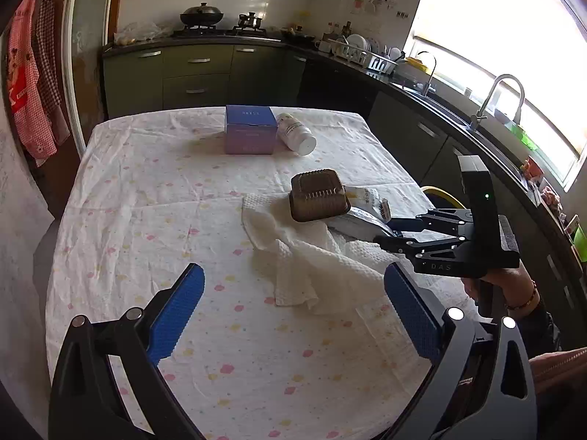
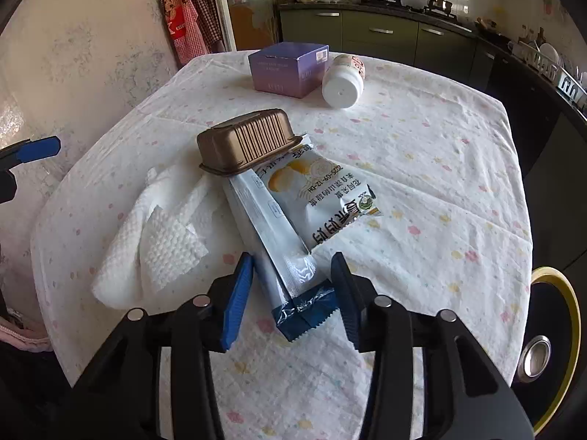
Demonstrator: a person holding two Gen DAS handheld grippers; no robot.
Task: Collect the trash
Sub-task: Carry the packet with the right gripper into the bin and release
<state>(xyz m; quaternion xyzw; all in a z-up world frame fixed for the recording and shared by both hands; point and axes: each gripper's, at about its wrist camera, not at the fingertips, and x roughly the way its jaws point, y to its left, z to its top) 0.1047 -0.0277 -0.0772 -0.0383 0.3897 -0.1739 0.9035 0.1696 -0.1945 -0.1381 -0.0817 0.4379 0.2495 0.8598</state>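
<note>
Right gripper [image 2: 291,293] half-closed, fingers straddling the near end of the snack wrapper [image 2: 293,227], pads not yet pressing it. Left gripper [image 1: 293,311] spread wide, bare tablecloth [image 1: 146,220] between its fingers, paper towel [image 1: 312,260] just ahead. Brown tray [image 2: 245,143] covers the wrapper's far end. Box [image 2: 286,69] and bottle [image 2: 343,80] beyond, near the far table edge.

My left gripper [image 1: 293,308] hangs wide open over the crumpled paper towel [image 1: 304,256]; my right gripper [image 1: 385,233] reaches the snack packet [image 1: 367,212].
</note>
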